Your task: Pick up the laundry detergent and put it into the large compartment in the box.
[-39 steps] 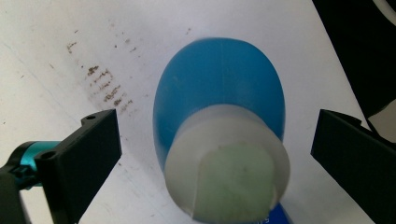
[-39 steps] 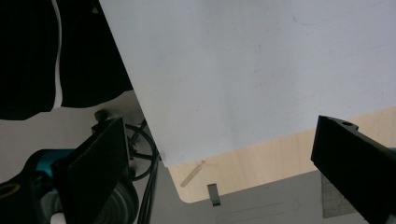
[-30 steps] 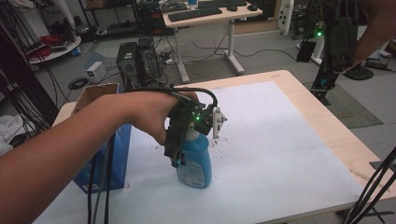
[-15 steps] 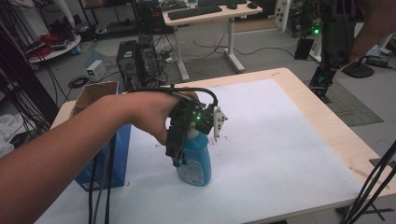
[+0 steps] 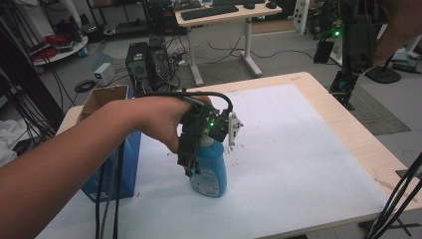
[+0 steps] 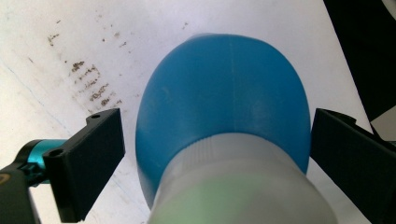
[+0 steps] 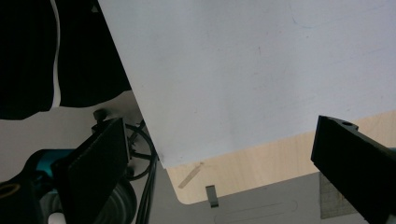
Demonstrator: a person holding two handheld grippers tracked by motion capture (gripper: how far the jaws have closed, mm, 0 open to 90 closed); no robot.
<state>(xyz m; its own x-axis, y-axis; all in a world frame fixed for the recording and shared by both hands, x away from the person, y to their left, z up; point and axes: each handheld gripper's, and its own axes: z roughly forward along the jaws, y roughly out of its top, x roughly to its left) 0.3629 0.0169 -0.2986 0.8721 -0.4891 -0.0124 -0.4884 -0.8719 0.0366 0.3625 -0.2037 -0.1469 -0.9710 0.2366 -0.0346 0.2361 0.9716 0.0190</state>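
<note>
A blue spray bottle [image 5: 209, 169] with a white neck stands upright on the white table sheet [image 5: 298, 149], left of the middle. My left gripper [image 5: 199, 159] comes down over its top. In the left gripper view the bottle [image 6: 224, 102] sits between the two black jaws, which stand wide apart; a thin gap shows on the left side. My right gripper [image 5: 343, 84] hangs in the air above the table's far right corner. It is open [image 7: 219, 149] with nothing between its fingers, looking down on the sheet and the wooden table edge [image 7: 243, 172].
A blue carton [image 5: 112, 164] with an open cardboard top [image 5: 102, 97] stands at the table's left edge, close to my left forearm. Dark smudges [image 6: 88, 79] mark the sheet beside the bottle. Black cables [image 5: 398, 199] rise at the near right corner. Computer towers [image 5: 149, 59] stand on the floor behind.
</note>
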